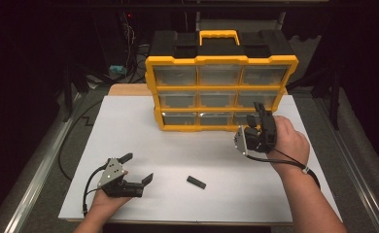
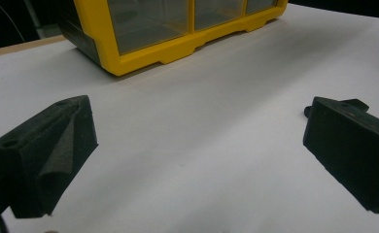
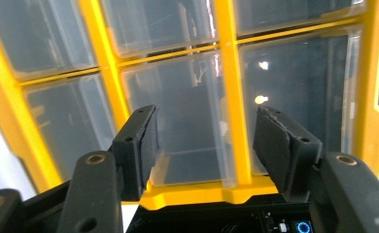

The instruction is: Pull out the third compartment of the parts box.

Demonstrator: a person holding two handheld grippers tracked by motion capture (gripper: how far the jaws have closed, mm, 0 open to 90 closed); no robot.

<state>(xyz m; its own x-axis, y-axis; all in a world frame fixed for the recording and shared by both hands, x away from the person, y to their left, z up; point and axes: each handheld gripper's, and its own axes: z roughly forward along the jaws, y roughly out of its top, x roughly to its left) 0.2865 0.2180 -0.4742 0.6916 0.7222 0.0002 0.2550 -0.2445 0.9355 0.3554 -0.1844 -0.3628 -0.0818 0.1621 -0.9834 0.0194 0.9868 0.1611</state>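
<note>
At the left of the white table top [image 1: 129, 121], the left gripper [image 1: 138, 168] is rested low on the surface with its jaws spread wide and nothing between them. It appears to be parked there, clear of the work. In the left gripper view only bare board lies between the jaws, with the yellow frame of the drawer organizer [image 2: 178, 43] beyond.

Near the middle front, a small black block [image 1: 196, 182] lies flat and untouched, well apart from both grippers.

At the right, the right gripper [image 1: 261, 112] is raised before the organizer's bottom row. Its jaws are parted and empty, framing a clear drawer front [image 3: 197, 121], presumably so that the drawer can be pulled out.
</note>
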